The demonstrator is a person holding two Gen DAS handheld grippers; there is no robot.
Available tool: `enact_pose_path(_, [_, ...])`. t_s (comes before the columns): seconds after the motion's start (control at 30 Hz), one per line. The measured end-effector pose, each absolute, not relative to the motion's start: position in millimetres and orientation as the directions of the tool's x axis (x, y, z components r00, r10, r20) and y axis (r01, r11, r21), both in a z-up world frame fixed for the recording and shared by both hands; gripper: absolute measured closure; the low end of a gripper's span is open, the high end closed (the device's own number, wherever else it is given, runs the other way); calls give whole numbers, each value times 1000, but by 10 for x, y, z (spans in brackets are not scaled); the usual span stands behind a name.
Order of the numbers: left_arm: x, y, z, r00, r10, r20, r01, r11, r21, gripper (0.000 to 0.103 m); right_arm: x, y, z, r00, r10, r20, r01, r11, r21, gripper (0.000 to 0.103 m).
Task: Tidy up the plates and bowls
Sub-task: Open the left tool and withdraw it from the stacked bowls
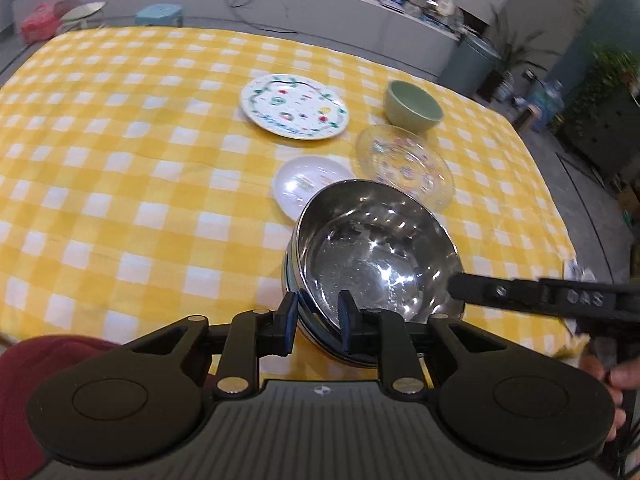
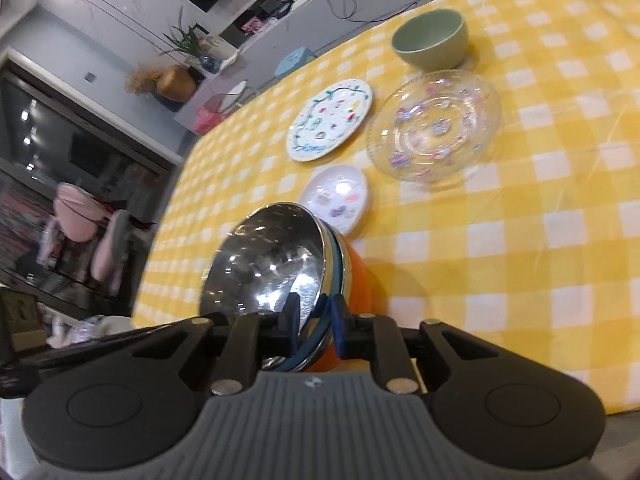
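On the yellow checked cloth (image 1: 120, 184) near its front edge, I hold the steel bowl (image 1: 376, 248), nested in an orange bowl (image 2: 356, 276), with both grippers, left (image 1: 318, 322) and right (image 2: 314, 322), closed on opposite rims, and I judge it light, stiff and slippery.

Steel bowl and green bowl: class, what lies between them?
In the left wrist view, the clear glass plate lies between steel bowl and green bowl.
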State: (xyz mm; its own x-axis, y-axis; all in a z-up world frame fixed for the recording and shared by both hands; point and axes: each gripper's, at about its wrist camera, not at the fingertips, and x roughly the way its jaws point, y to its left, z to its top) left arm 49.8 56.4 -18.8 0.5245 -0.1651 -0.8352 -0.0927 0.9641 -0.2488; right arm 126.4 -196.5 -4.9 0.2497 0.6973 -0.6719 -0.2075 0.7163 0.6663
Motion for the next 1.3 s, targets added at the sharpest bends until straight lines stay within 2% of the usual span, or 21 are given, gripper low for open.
enact_pose_path(0.1, [532,428,-266,502,-131,-855,-55,982,-182,67,1267,-1950,-91,253,680,-689,-213,733,646,81])
enact_pose_path(0.2, [566,425,-333,492,-117,-863,-74,982,-176,66,1279,-1949,-98,257,672,-695,-225,741,633,76])
enact_pose_path(0.27, [583,465,-371,485,-119,-866,-89,979,-185,62,1278,-1956,-97,274,649,-710,-234,761,605,63])
enact_pose_path(0.33, [598,506,-413,480,-102,-871,-114,978,-177,53,1305,-1976,-118,277,641,-716,-224,767,601,58])
enact_pose_path(0.43, [607,547,-451,480,-82,-874,-147,974,-172,52,1333,-2009,-131,272,657,-703,-219,754,620,54])
enact_pose_path(0.5, [589,549,-410,500,-48,-865,-171,973,-153,53,1328,-1999,-108,287,661,-693,-248,750,613,41])
enact_pose_path(0.53, [574,544,-378,518,-37,-855,-169,975,-145,53,1325,-2000,-88,301,660,-688,-260,752,606,29])
enact_pose_path(0.57, [561,547,-347,535,-40,-844,-160,976,-148,53,1317,-2003,-67,316,661,-681,-266,751,605,24])
enact_pose_path(0.73, [506,544,-203,609,-90,-788,-119,972,-203,43,1351,-2100,-21,359,685,-634,-239,724,647,11])
enact_pose_path(0.83, [471,505,-118,649,-88,-755,-99,975,-199,41,1368,-2144,13,421,641,-642,-223,759,612,6])
enact_pose_path(0.97, [424,468,-16,701,-84,-708,-83,977,-198,32,1364,-2179,68,508,557,-658,-199,819,539,6])
enact_pose_path(1.03, [402,455,30,725,-69,-685,-81,980,-184,21,1371,-2210,85,519,542,-661,-189,827,530,6])
enact_pose_path(1.07, [393,445,49,736,-55,-674,-82,982,-170,19,1391,-2237,92,516,546,-660,-186,824,536,6])
enact_pose_path(1.3, [432,351,58,738,44,-673,-79,997,-22,17,1461,-2419,120,559,528,-639,-146,821,551,6])
